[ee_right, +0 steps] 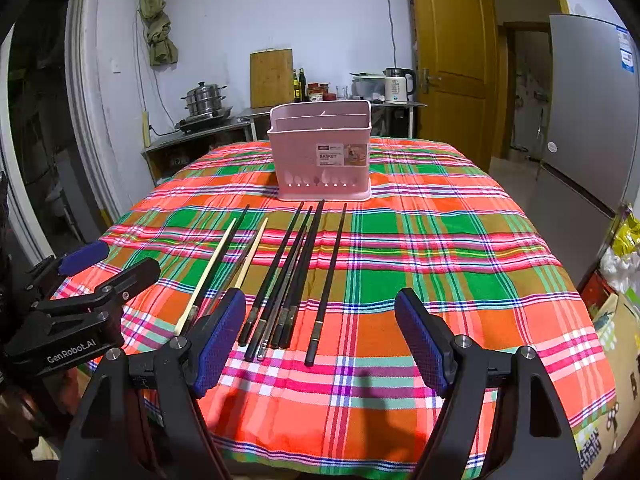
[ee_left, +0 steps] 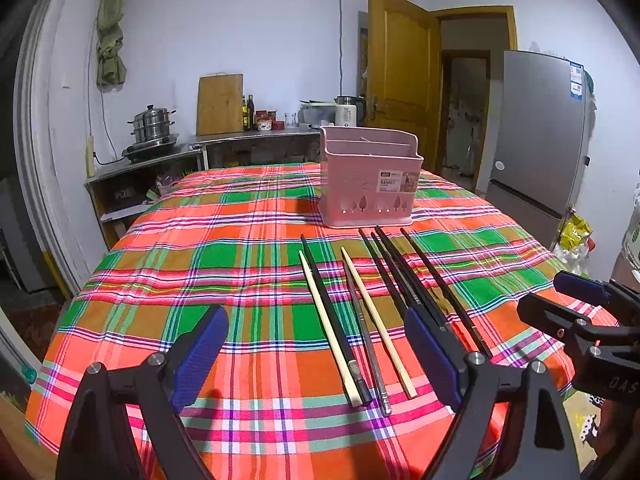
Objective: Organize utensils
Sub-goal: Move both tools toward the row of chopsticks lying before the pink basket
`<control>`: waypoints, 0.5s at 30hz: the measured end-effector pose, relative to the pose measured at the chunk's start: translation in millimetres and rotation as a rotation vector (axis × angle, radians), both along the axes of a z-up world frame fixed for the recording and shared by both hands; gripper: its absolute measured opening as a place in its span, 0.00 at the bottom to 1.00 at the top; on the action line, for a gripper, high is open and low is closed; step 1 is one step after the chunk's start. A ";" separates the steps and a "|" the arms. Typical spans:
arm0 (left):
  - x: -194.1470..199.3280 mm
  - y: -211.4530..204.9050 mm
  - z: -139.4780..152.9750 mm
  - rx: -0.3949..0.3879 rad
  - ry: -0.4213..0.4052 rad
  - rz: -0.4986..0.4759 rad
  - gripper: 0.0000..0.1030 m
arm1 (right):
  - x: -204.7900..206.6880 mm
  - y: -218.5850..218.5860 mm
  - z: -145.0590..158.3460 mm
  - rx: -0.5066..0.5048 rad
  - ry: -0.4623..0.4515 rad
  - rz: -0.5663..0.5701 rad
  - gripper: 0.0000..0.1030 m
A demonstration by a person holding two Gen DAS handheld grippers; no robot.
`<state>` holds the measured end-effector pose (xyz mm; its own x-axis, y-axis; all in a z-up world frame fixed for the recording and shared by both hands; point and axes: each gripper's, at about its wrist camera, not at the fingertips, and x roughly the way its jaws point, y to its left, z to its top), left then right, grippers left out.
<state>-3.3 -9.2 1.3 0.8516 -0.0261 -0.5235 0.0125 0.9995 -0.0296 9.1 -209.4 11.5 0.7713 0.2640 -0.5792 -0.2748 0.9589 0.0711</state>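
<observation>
Several chopsticks lie side by side on the plaid tablecloth: two pale wooden ones (ee_left: 376, 326) (ee_right: 206, 276), a grey metal one (ee_left: 366, 336), and black ones (ee_left: 334, 320) (ee_right: 328, 284). A pink utensil basket (ee_left: 370, 178) (ee_right: 322, 152) stands upright just behind their far tips. My left gripper (ee_left: 316, 354) is open and empty, low over the near ends of the left chopsticks. My right gripper (ee_right: 320, 344) is open and empty over the near ends of the black chopsticks; it also shows in the left wrist view (ee_left: 560, 294).
The table's plaid cloth (ee_left: 224, 248) (ee_right: 440, 248) covers the whole top. A steel counter with a steamer pot (ee_left: 154, 124), cutting board, bottles and kettle stands behind. A grey fridge (ee_left: 540, 136) and bags (ee_right: 624, 256) stand at the right.
</observation>
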 end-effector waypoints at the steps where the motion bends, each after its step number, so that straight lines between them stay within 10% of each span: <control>1: 0.8 0.1 -0.4 -0.001 0.002 -0.001 0.87 | 0.0 0.0 0.0 0.000 0.000 0.000 0.75; 15: 40.2 19.4 -20.3 -0.021 0.124 -0.003 0.87 | 20.0 8.8 -3.9 -0.006 0.024 0.033 0.75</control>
